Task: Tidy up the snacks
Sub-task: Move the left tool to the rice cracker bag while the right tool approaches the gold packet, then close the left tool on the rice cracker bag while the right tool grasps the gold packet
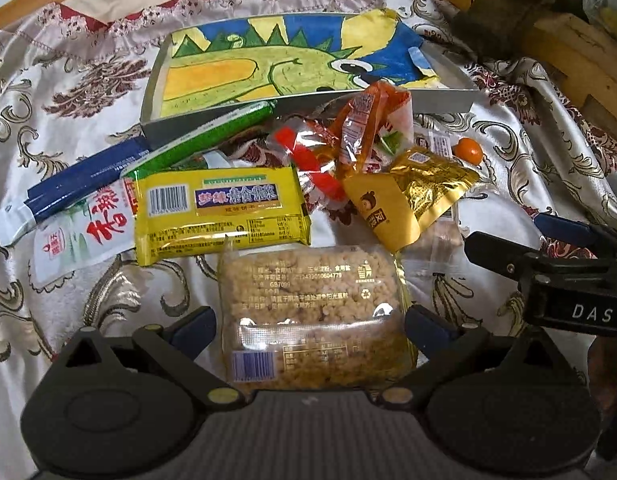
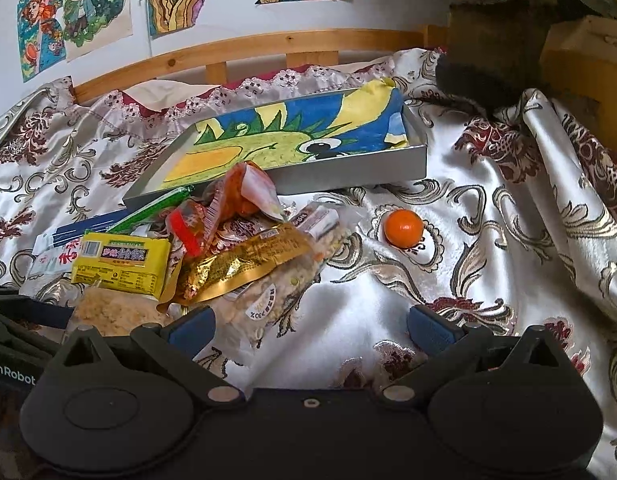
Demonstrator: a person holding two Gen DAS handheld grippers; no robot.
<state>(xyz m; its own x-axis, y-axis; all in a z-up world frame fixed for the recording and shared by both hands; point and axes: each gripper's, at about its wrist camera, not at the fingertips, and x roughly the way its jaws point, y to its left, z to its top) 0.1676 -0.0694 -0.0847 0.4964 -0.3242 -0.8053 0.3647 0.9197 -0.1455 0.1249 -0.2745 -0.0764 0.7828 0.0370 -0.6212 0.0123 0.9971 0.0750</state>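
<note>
A heap of snack packets lies on a patterned satin cloth. In the left wrist view, my left gripper (image 1: 310,326) stands open, its blue pads on either side of a clear puffed-grain packet (image 1: 308,292). Beyond it lie a yellow packet (image 1: 220,212), a gold pouch (image 1: 424,188), orange-red wrappers (image 1: 360,128), green (image 1: 216,134) and blue (image 1: 84,178) sticks, and a white sachet (image 1: 80,236). My right gripper (image 2: 310,326) is open over bare cloth, right of the heap. An orange ball (image 2: 403,227) lies apart. A grey tray (image 2: 348,174) lined with a dinosaur drawing sits behind.
A wooden rail (image 2: 268,46) runs along the back, with drawings on the wall above it. A dark furry object (image 2: 496,40) and wooden boxes (image 2: 588,52) stand at the back right. Open cloth lies right of the orange ball. The right gripper's fingers (image 1: 560,226) show at the left view's right edge.
</note>
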